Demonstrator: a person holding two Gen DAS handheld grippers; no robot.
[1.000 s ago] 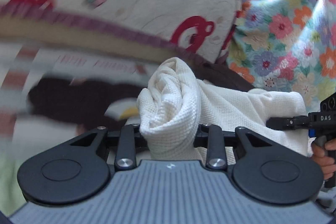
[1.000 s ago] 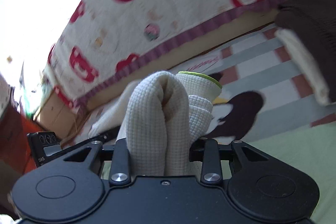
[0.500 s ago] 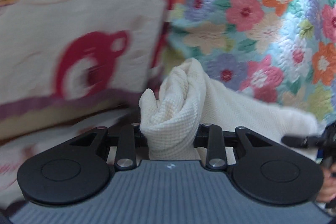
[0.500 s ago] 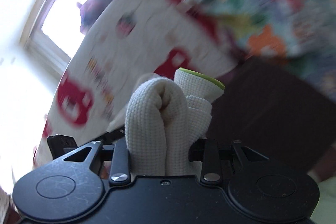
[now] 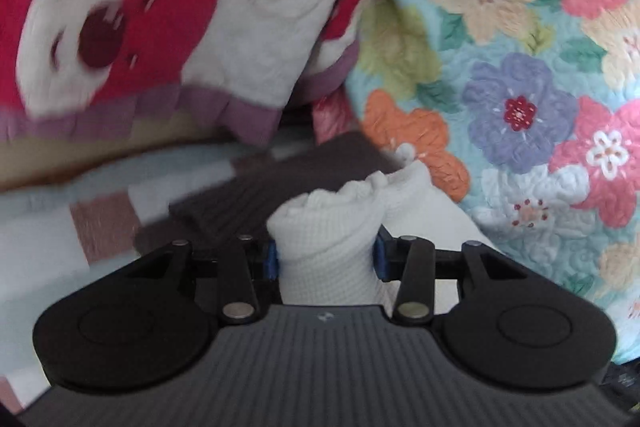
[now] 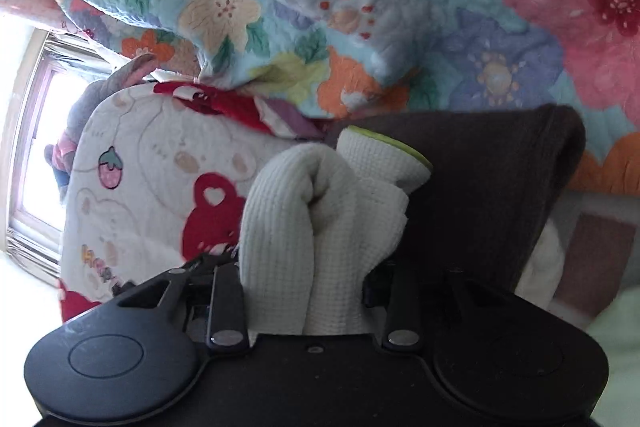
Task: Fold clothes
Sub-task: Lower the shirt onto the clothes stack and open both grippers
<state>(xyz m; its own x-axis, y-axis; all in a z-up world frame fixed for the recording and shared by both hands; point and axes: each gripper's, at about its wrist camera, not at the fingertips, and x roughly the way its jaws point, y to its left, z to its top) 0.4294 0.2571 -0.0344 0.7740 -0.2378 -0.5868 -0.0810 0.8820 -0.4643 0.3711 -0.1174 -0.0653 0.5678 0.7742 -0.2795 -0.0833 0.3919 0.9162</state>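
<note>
Bedroom scene, bed with a striped sheet (image 5: 100,223) as the work surface, quilts piled behind. Task item: white waffle-knit garment (image 5: 324,247), bunched, carried between both tools above a dark brown folded garment (image 6: 480,187) that lies on the bed. A cuff with a lime-green edge (image 6: 384,155) sticks up in the right wrist view.

Handling, as a judgement: light, soft, fully limp, no stiffness; textured knit should grip well against pads, low slip risk, not fragile. It will sag and unroll once let go. Best hold points look like corners, hem or the cuff edge, one per tool, kept spread so the cloth stays taut; gripping a thick wad like this one gives little control over the fold line.

Left tool (image 5: 324,259): jaws opening, wad of white knit between them, blue pads at both sides of the bunch, contact looks present. Right tool (image 6: 308,279): jaws opening too, a thick double roll of the same cloth filling the gap, apparently touching both sides.

Outward: red bear-print quilt (image 5: 140,7) with purple trim, left; floral quilt (image 5: 520,107) right; window (image 6: 36,147) at far left of right view.

Writing: small coloured letters on the bear quilt, unreadable. No brand legible on the tools.
</note>
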